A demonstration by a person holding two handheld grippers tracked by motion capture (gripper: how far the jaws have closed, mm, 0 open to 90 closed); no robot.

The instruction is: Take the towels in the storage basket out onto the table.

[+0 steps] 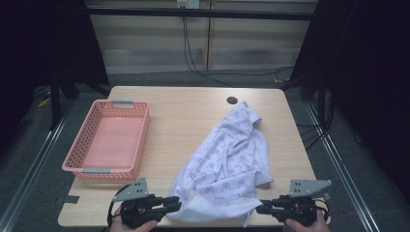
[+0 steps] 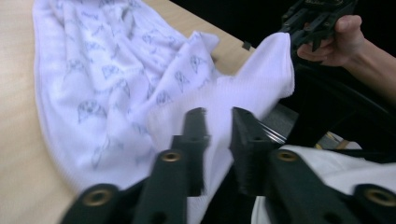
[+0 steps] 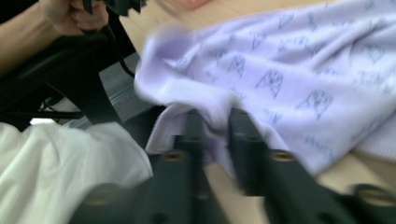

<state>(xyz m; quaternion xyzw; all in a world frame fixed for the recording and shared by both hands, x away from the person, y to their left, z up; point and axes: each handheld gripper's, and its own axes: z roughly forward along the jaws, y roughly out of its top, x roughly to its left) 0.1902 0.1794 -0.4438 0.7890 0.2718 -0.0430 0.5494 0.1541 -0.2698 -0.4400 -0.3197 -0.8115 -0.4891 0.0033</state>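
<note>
I am looking down at a light wooden table [image 1: 193, 116]. A white cloth [image 1: 227, 159] with little blue pictures on it is lying crumpled on the right half of the table. It is stretching from near a small dark hole [image 1: 232, 100] at the far side down to the near edge, and its plain near edge is hanging a bit over that edge.

A pink basket [image 1: 80, 164] is sitting on the left side of the table, well apart from the cloth.

I am holding 2 grippers at the near edge. The left gripper [image 1: 171, 204] is pointing at the near left corner of the cloth. In the left gripper view, its 2 black jaws are standing a little apart with a gap between them, and the cloth edge is lying just past the tips. They are not pinching it.

The right gripper [image 1: 262, 209] is pointing at the near right corner of the cloth. In the right gripper view, its jaws are also standing a little apart, and a fold of the cloth is lying over the tips. The picture is blurry, so I cannot tell if the jaws are pressing on it.
</note>
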